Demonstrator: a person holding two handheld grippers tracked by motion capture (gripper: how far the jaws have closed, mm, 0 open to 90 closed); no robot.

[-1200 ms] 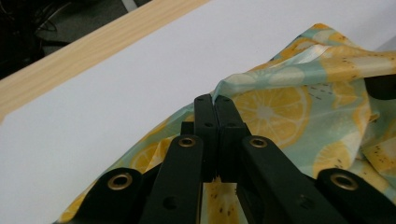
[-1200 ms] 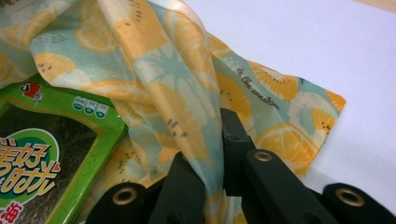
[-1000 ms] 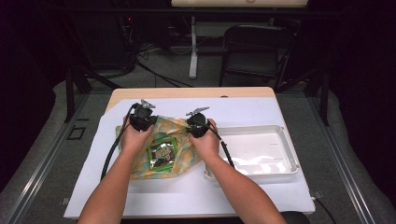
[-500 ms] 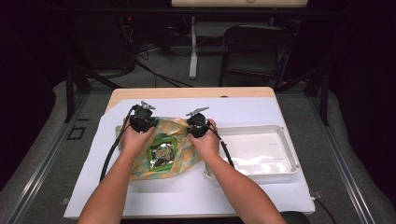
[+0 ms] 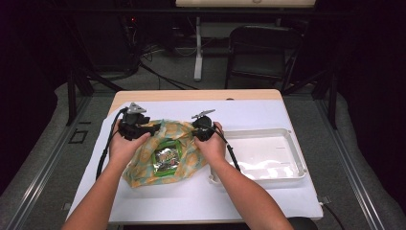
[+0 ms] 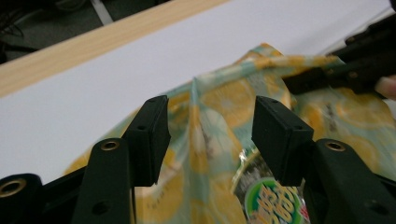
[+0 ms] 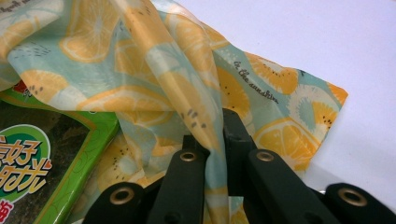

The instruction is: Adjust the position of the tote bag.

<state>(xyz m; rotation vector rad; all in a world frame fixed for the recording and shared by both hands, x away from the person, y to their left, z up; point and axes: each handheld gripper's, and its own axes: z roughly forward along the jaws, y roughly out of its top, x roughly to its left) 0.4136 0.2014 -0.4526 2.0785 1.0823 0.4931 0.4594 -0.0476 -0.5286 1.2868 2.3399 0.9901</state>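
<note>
At the centre of the high view a fruit-print bag [image 5: 165, 153] lies on the white sheet [image 5: 268, 115], a green packet [image 5: 166, 157] inside it. The right gripper [image 5: 195, 133] pinches its edge; the left gripper [image 5: 155, 128], just opened, holds nothing. The white tray [image 5: 297, 158] at right holds nothing.

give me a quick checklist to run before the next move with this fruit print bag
1. Right gripper shut on the bag: ok, a fold of the film is pinched between its jaws.
2. Left gripper clear of the bag: ok, its jaws have just been opening and stand apart, the film lies beyond them, not pinched.
3. Snack packet inside the bag: ok, its green label shows through the film.
4. Tray ready at the right: ok, nothing in it.
5. Bag mouth open enough to take the packet out: cannot tell.
</note>
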